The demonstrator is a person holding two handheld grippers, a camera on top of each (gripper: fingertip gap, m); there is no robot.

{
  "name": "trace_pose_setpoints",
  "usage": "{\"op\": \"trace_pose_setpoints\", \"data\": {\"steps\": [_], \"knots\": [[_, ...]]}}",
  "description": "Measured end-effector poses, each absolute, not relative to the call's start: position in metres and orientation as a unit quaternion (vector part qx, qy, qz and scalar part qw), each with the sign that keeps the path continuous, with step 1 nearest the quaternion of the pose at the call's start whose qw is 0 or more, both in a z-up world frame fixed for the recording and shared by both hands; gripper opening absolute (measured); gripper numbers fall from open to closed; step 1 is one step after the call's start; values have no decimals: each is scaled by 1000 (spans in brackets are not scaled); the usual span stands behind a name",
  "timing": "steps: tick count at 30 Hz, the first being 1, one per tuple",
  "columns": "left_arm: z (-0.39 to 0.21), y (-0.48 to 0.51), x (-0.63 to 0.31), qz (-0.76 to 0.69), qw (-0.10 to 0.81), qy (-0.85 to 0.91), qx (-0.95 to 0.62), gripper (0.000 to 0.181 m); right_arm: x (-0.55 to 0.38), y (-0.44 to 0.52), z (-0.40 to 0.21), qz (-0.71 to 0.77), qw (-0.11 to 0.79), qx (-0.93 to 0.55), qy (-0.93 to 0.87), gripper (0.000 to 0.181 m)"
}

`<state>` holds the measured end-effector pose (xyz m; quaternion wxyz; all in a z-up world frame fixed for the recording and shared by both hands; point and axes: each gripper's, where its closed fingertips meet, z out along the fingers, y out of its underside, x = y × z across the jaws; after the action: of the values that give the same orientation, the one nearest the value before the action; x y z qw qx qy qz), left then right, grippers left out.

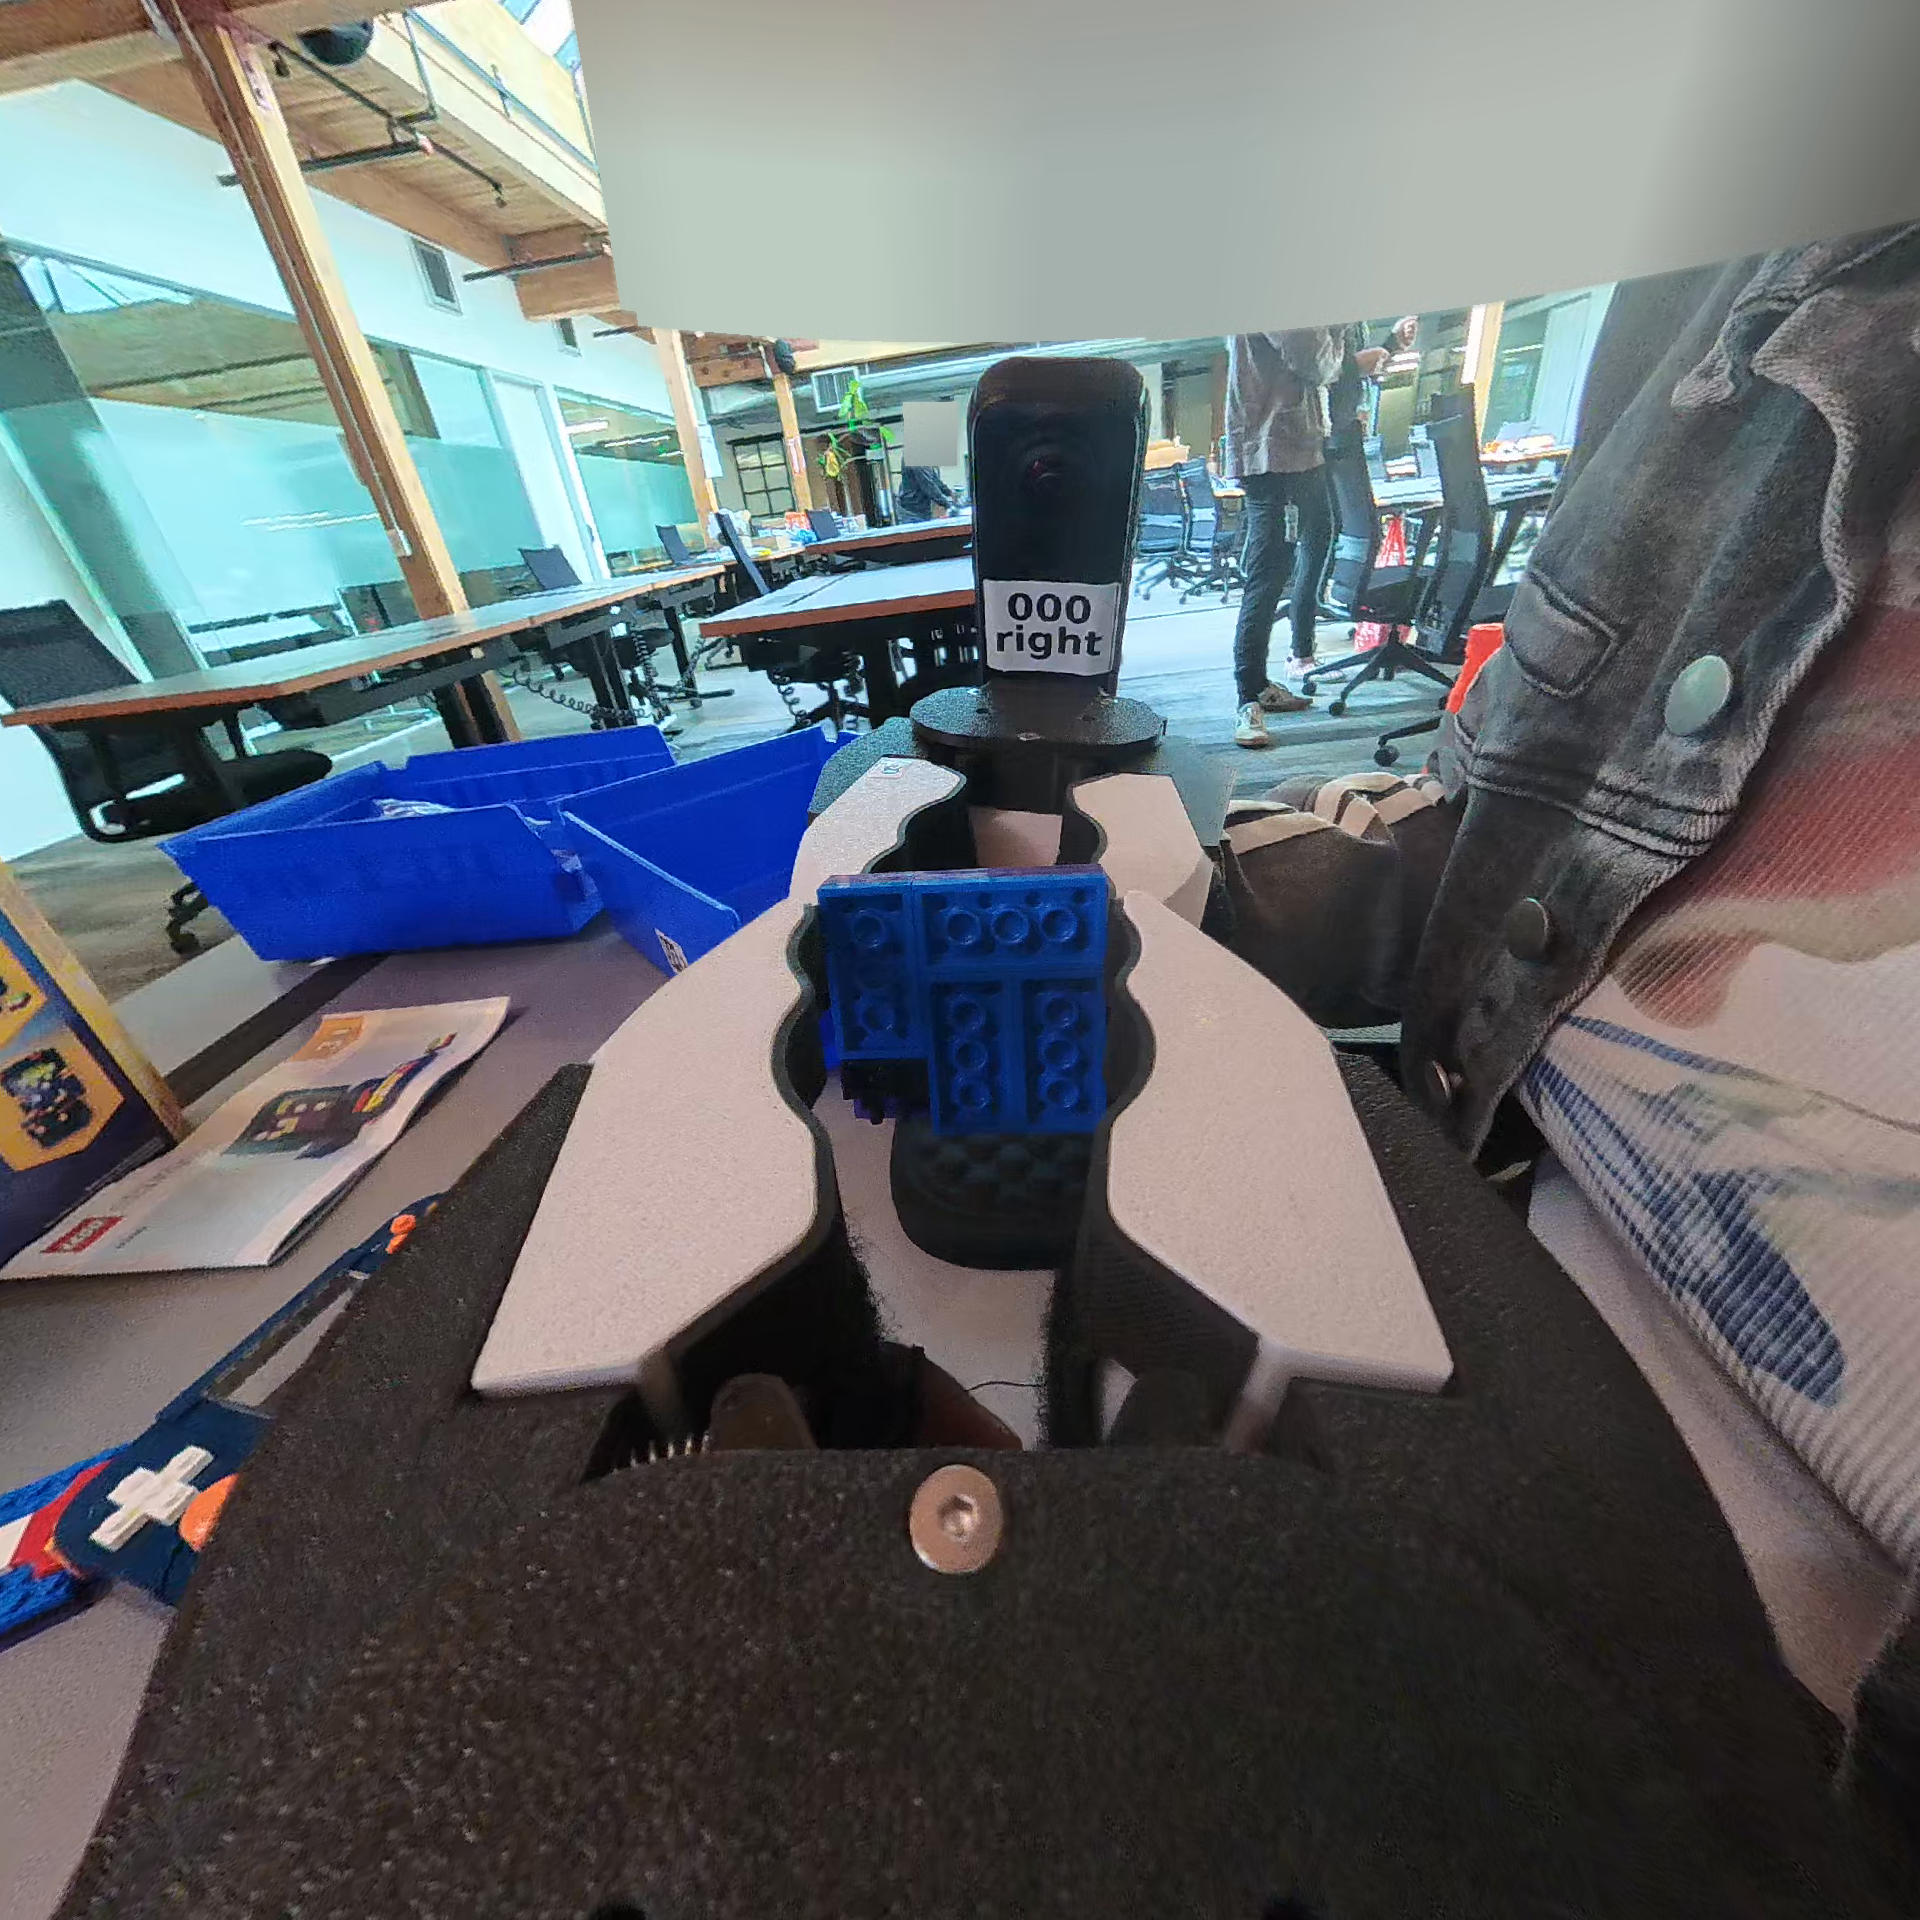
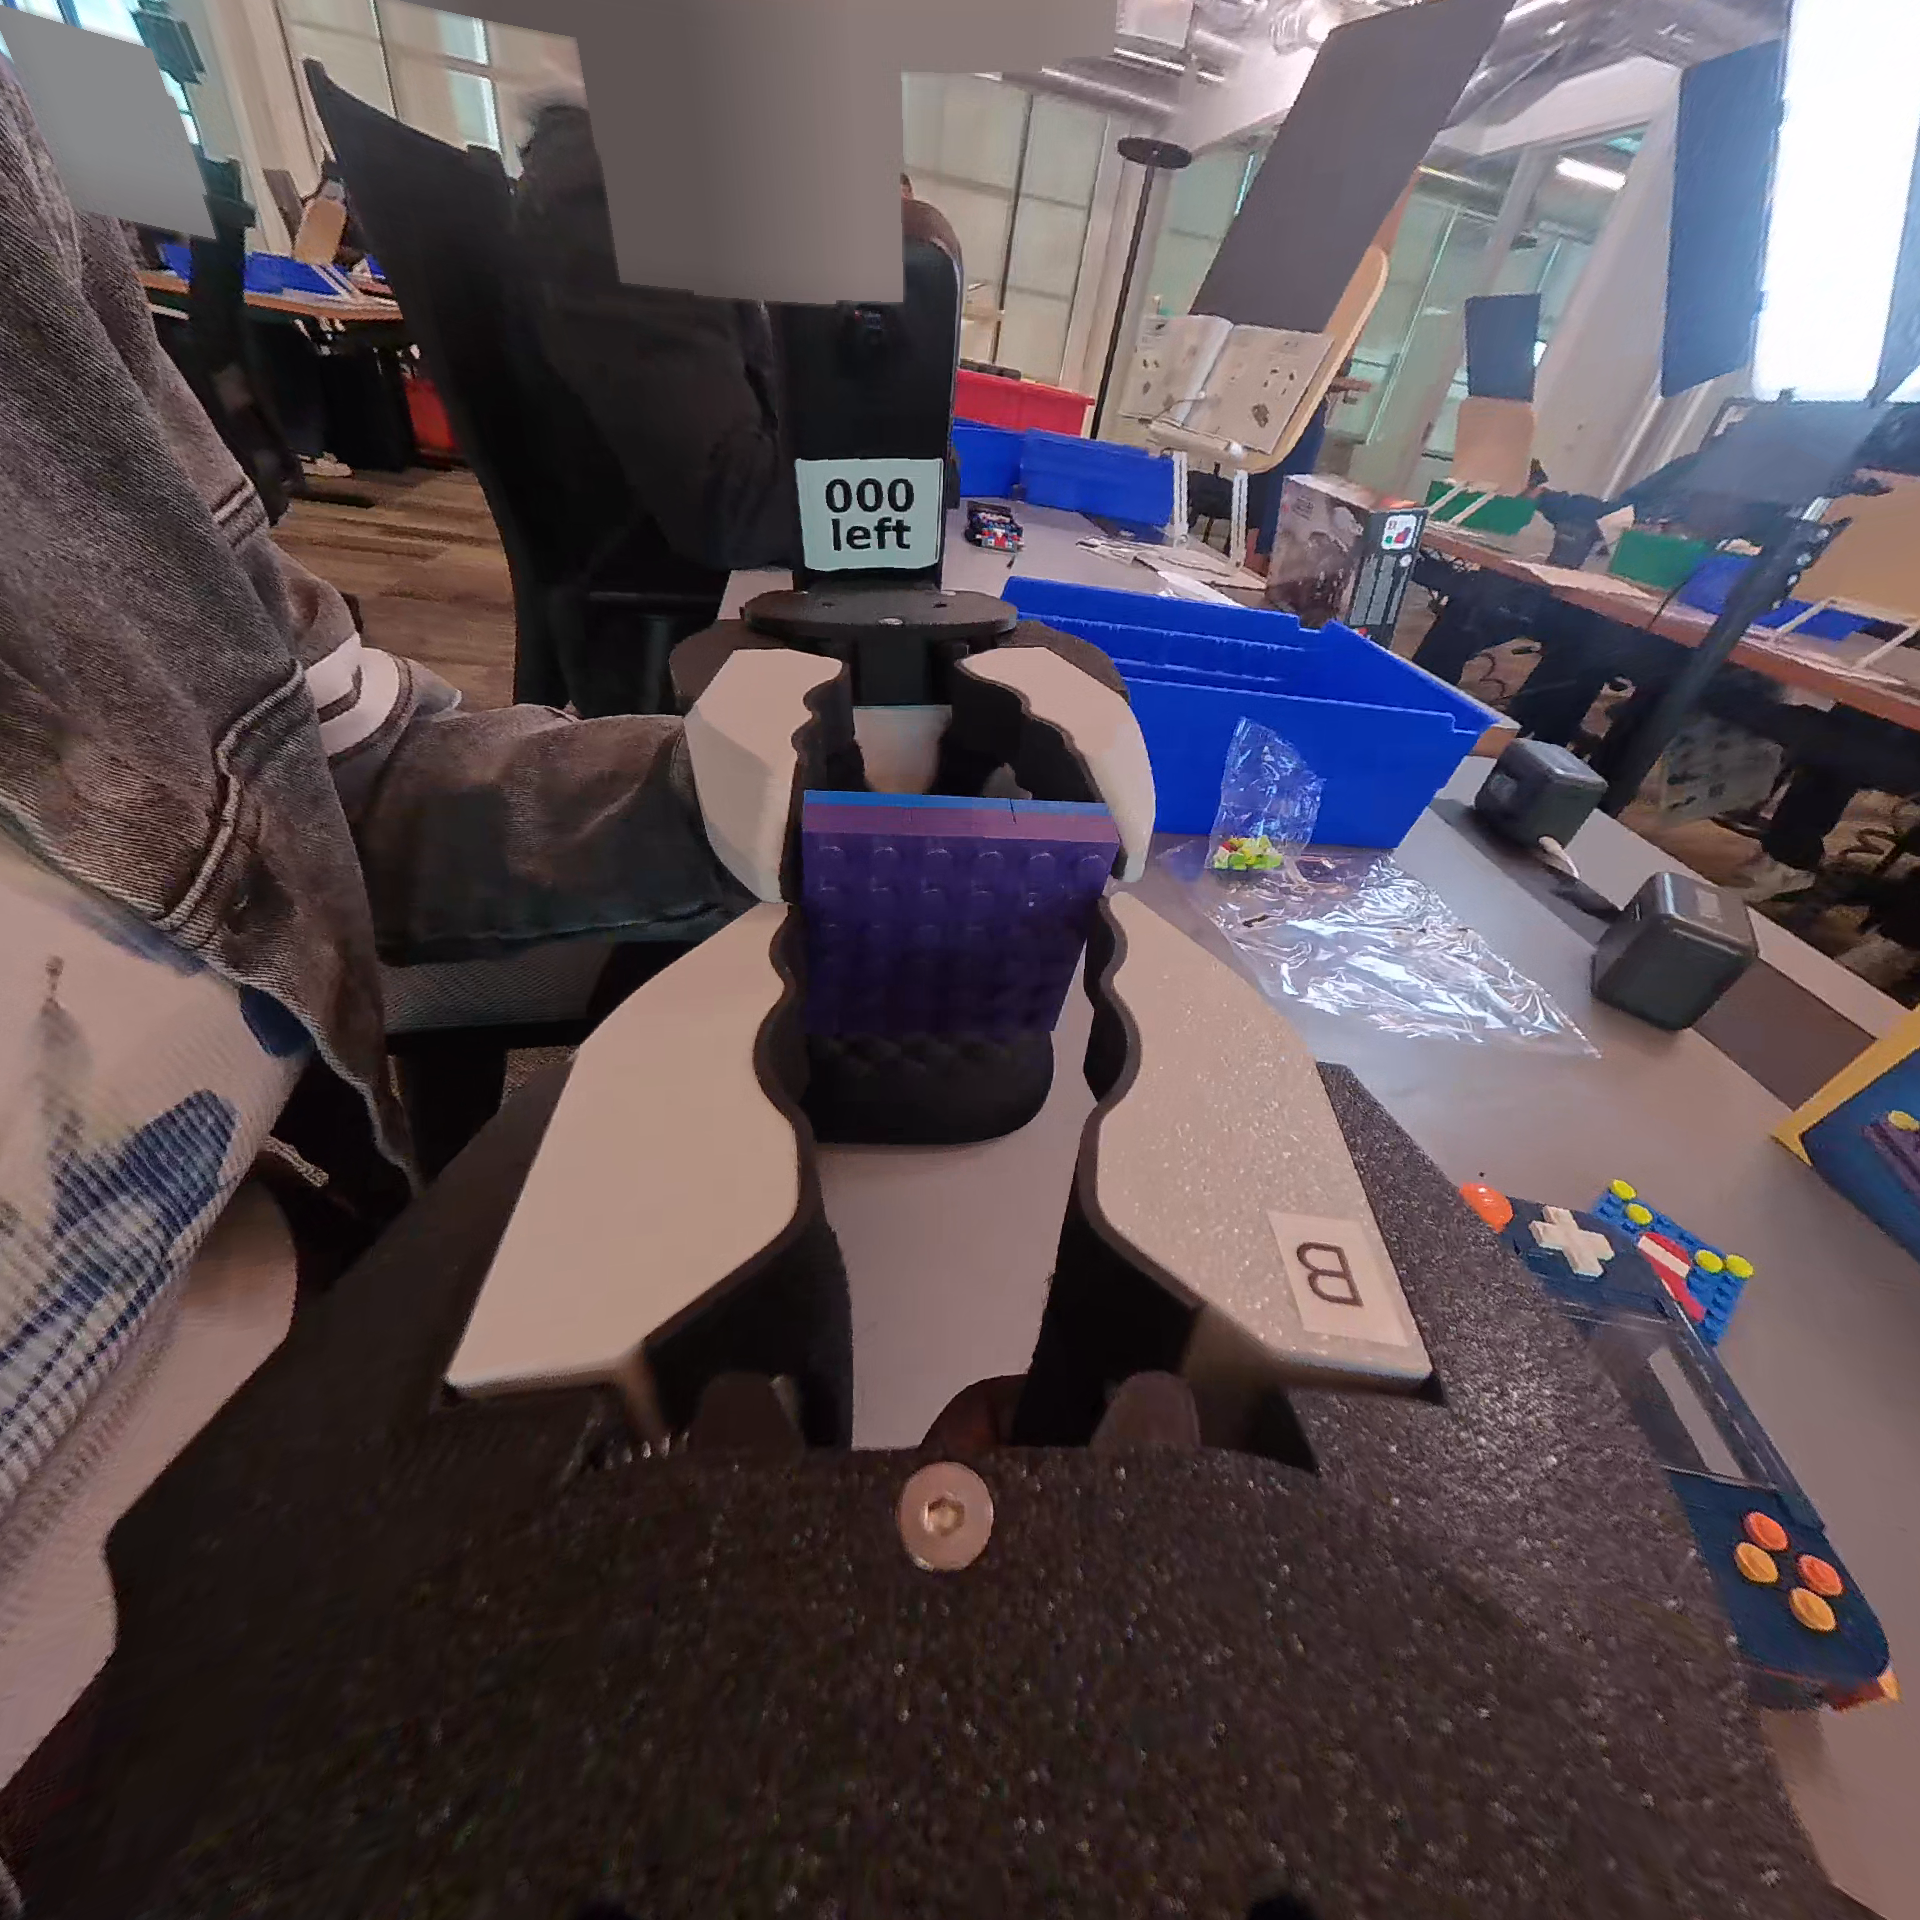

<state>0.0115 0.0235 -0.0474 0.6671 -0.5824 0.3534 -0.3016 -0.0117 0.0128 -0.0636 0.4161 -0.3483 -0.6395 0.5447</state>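
Nearest our lenses sit our own black gripper bodies, and beyond them the two tools meet nose to nose over one brick assembly (image 1: 966,1003). From the left wrist view, our left gripper (image 1: 961,987) pinches the plate stack between its pale fingers (image 1: 707,1091), showing us the blue underside with its round sockets. From the right wrist view, our right gripper (image 2: 945,935) clamps the same brick assembly (image 2: 951,925), here its dark purple studded face (a thin blue layer runs along the top edge). Both pairs of fingers press against the sides of the piece, which is held up off the grey worktop (image 2: 1558,1122).

Beside us on the worktop lie a crumpled clear plastic bag (image 2: 1382,956), a small bag of yellow-green pieces (image 2: 1262,805), blue bins (image 2: 1278,686), two dark cubes (image 2: 1673,961) and a partly built navy controller model (image 2: 1621,1262). Left of our left gripper we see an instruction booklet (image 1: 281,1132) and more blue bins (image 1: 416,862). A person's denim jacket (image 1: 1662,727) fills the edge.
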Motion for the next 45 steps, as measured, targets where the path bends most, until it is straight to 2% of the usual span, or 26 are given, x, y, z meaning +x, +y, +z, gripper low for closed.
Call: {"op": "trace_pose_setpoints", "data": {"steps": [6, 15, 19, 21, 22, 23, 24, 25, 28, 30, 33, 34, 35, 38, 40, 45], "knots": [[-43, 19, 14, -291, 678, 365, -568, 50, -7, 9, -58, 555, 430, -325, -634, 51], [-49, 22, 10, -272, 632, 392, -611, 50, -6, 13, -59, 563, 442, -326, -618, 51], [-66, 27, 6, -203, 621, 414, -634, 50, -5, 20, -78, 462, 445, -347, -684, 49], [-66, 29, 1, -113, 637, 441, -622, 50, 3, 25, -71, 445, 439, -353, -696, 38], [-62, 29, 0, -83, 647, 450, -610, 50, 5, 28, -65, 476, 412, -383, -676, 39], [-58, 28, 0, -60, 660, 455, -595, 50, 7, 28, -60, 530, 352, -422, -646, 52], [-55, 25, 2, -41, 672, 468, -573, 50, 11, 21, -56, 594, 270, -444, -615, 73], [-51, 21, 5, -21, 690, 480, -541, 50, 11, 18, -54, 647, 202, -461, -573, 80], [-45, 14, 13, 17, 722, 497, -480, 50, 5, 14, -61, 722, 96, -491, -477, 84], [-51, 16, 15, 59, 711, 516, -474, 50, 2, 6, -61, 736, 83, -484, -467, 84], [-57, 14, 21, 43, 705, 527, -473, 49, -6, 5, -61, 725, 113, -484, -476, 79], [-58, 14, 22, 45, 705, 527, -472, 50, -6, 6, -60, 726, 120, -480, -477, 62], [-57, 13, 22, 51, 708, 527, -467, 49, -7, 7, -60, 727, 126, -478, -477, 56], [-58, 12, 24, 61, 710, 529, -461, 50, -6, 6, -60, 726, 127, -474, -483, 56], [-58, 12, 25, 74, 715, 528, -452, 59, -4, 3, -62, 722, 124, -470, -492, 56], [-64, 10, 28, 89, 699, 550, -449, 54, -2, -3, -63, 733, 100, -468, -484, 56]]}}
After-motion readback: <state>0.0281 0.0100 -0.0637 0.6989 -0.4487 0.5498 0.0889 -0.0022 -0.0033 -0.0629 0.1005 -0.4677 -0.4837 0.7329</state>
